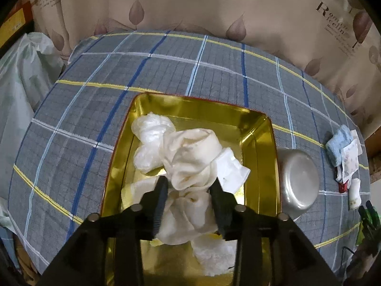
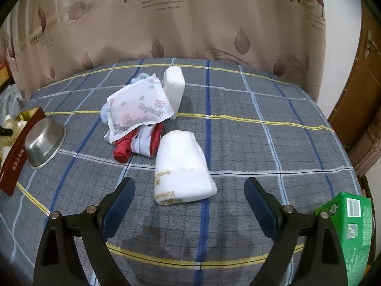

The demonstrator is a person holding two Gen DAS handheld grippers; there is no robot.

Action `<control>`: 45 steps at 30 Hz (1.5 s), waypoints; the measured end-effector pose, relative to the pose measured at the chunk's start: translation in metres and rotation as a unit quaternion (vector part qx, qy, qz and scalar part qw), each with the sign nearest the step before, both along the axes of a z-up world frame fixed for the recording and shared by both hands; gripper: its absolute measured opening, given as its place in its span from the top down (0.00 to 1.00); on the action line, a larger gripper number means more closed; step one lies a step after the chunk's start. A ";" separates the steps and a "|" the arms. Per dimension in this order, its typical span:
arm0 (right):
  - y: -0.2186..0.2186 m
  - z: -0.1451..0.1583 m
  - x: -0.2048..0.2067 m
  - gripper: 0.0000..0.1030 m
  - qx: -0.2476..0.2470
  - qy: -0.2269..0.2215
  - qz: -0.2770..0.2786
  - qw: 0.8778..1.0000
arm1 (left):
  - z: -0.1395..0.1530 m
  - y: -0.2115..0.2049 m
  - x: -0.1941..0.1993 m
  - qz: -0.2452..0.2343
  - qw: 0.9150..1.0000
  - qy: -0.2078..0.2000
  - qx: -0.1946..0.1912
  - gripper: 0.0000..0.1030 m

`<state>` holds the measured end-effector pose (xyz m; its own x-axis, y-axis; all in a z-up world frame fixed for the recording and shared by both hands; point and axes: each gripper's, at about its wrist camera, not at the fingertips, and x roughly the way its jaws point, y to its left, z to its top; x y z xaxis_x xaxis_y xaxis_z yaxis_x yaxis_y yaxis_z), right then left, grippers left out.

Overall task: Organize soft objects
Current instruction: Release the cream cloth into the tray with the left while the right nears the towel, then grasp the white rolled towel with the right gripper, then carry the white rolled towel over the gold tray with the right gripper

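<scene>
Plaid bedding [image 2: 238, 124]: left gripper [image 1: 189, 190] fingers pinch crumpled cream cloth [image 1: 190, 159]; right gripper [image 2: 189, 190] fingers gape empty.

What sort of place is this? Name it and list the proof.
Probably a bedroom at home: a plaid bedsheet covers a bed-like surface, a leaf-print curtain hangs behind it, and a wooden door stands at the right. A gold tin holds cloths.

Left tool [image 1: 189, 189] partly closed around something, right tool [image 2: 189, 190] spread wide, unladen

"love" on curtain [image 2: 214, 23]; "Hygienix" on tissue pack [image 2: 140, 109].
</scene>
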<state>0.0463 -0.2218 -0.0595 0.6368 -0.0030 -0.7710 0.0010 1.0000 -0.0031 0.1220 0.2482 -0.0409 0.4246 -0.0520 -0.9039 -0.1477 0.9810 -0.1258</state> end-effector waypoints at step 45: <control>0.010 -0.034 0.048 0.59 0.027 0.069 -0.042 0.996 | 0.009 0.103 -0.100 0.138 0.988 -0.047 0.043 0.54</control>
<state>0.0941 -0.2122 -0.0940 0.5235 -0.0083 -0.8520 0.0883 0.9951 0.0445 0.0216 0.3513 -0.0324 0.4944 0.1527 -0.8557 -0.4023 0.9129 -0.0695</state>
